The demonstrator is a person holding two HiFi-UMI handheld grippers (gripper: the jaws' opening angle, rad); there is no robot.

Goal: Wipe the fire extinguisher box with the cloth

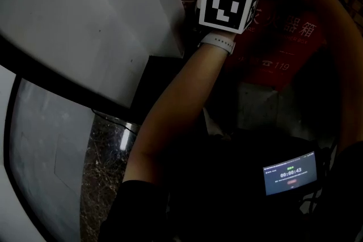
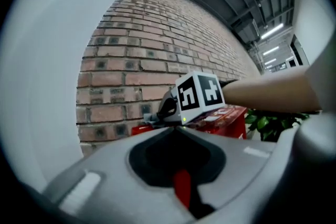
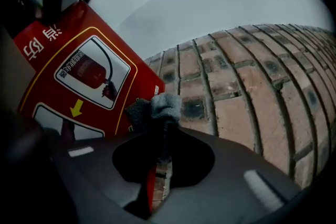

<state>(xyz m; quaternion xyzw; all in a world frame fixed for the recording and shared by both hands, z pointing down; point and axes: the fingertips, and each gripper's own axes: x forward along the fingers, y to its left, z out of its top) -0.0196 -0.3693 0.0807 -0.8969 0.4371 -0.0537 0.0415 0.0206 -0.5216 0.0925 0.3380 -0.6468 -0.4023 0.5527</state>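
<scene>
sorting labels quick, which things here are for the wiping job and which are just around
For the job: cloth, held in the right claw; fire extinguisher box.
Just around: brick wall; plant; small screen; wristwatch.

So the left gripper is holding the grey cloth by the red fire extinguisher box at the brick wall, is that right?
Not quite: it is the right gripper that holds the grey cloth, as the right gripper view shows, by the red fire extinguisher box at the brick wall. The left gripper is shut on nothing.
</scene>
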